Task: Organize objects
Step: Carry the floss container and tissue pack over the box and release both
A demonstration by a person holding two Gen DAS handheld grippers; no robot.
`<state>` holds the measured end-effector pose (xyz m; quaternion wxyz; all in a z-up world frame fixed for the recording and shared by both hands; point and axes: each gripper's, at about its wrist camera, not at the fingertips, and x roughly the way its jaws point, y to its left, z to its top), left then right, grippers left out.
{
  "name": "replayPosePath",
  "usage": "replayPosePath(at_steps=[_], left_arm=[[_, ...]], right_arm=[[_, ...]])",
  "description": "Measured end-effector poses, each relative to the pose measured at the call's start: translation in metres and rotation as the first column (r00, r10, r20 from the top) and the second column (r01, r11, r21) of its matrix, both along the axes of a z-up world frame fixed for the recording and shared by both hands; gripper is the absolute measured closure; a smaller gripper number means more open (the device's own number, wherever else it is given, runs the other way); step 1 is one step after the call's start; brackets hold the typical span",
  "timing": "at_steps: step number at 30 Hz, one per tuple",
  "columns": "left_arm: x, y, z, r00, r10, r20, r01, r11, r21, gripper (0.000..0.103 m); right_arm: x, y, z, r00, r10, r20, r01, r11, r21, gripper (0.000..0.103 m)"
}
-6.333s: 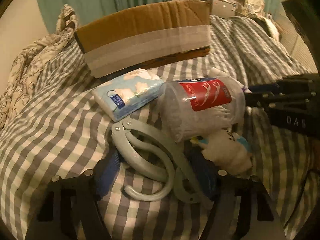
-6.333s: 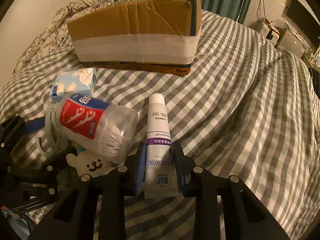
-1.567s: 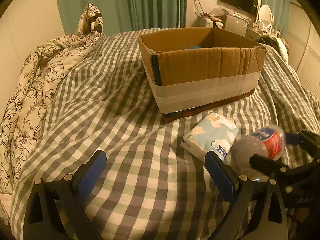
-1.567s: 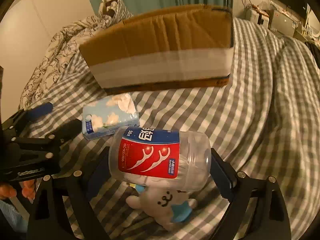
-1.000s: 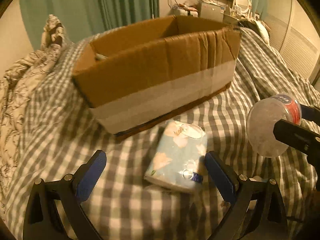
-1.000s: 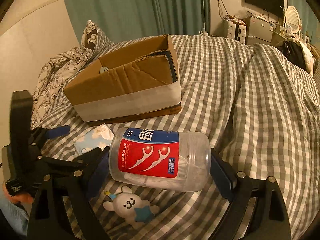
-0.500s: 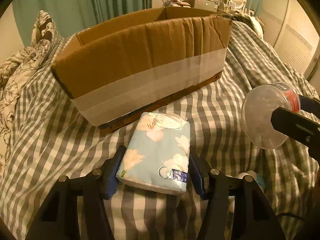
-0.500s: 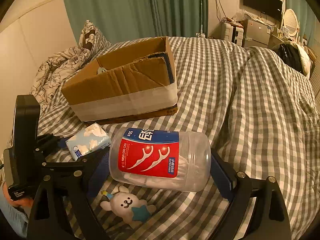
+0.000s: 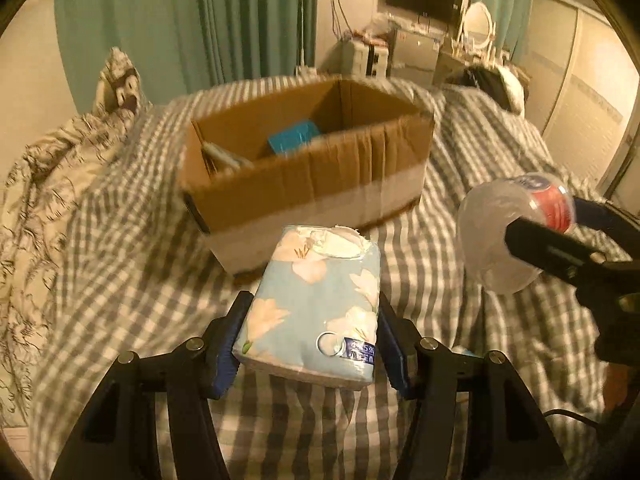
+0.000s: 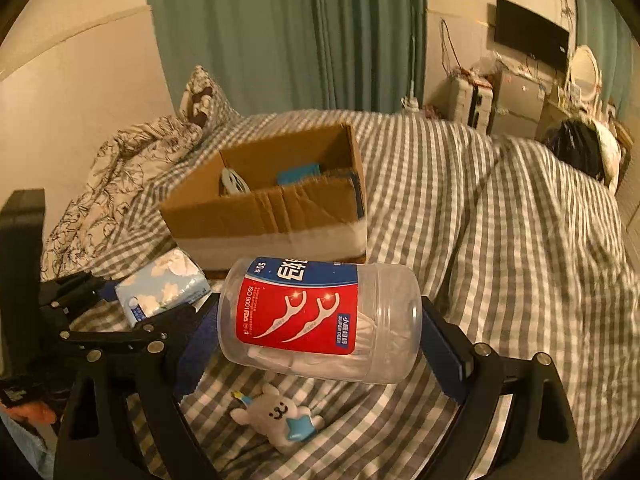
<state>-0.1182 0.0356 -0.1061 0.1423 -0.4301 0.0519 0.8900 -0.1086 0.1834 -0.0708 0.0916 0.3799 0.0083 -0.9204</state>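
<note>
Left gripper [image 9: 312,344] clamped on tissue pack [image 9: 316,308] before the cardboard box [image 9: 308,184], right gripper [image 10: 320,332] clamped on floss-pick jar [image 10: 320,316], box contents blurred, plush toy [image 10: 276,412] partly hidden beneath jar

Both wrist views face the cardboard box [image 9: 308,176] from nearby.

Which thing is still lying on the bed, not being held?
The little white bear toy. It lies on the checked blanket, while the tissue pack sits in the left gripper and the floss-pick jar in the right gripper.
</note>
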Motion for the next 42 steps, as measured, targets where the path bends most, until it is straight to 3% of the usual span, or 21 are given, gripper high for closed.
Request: replayPosePath(at_steps=[9, 16, 21, 27, 35, 42], left_arm=[[-0.024, -0.019, 0.065, 0.989, 0.053, -0.142, -0.045, 0.997, 0.055, 0.043], [-0.067, -0.022, 0.109, 0.968, 0.081, -0.236, -0.059, 0.993, 0.099, 0.043], [-0.108, -0.020, 0.123, 0.959, 0.098, -0.267, -0.069, 0.991, 0.116, 0.043], [-0.148, -0.024, 0.108, 0.954, 0.149, -0.261, -0.115, 0.983, 0.143, 0.043], [-0.174, -0.030, 0.035, 0.980, 0.135, -0.147, -0.117, 0.985, 0.128, 0.043], [-0.172, -0.027, 0.011, 0.987, 0.088, -0.131, -0.075, 0.992, 0.100, 0.043]], right_arm=[[-0.018, -0.012, 0.053, 0.989, 0.049, -0.136, -0.043, 0.998, 0.048, 0.012], [-0.053, -0.015, 0.086, 0.974, 0.066, -0.217, -0.057, 0.997, 0.047, 0.012], [-0.085, -0.021, 0.102, 0.966, 0.068, -0.250, -0.058, 0.997, 0.046, 0.012], [-0.127, -0.030, 0.101, 0.964, 0.057, -0.260, -0.056, 0.998, 0.012, 0.012], [-0.171, -0.040, 0.042, 0.991, 0.064, -0.121, -0.062, 0.998, 0.020, 0.012], [-0.187, -0.049, 0.016, 0.996, 0.067, -0.065, -0.064, 0.997, 0.051, 0.012]])
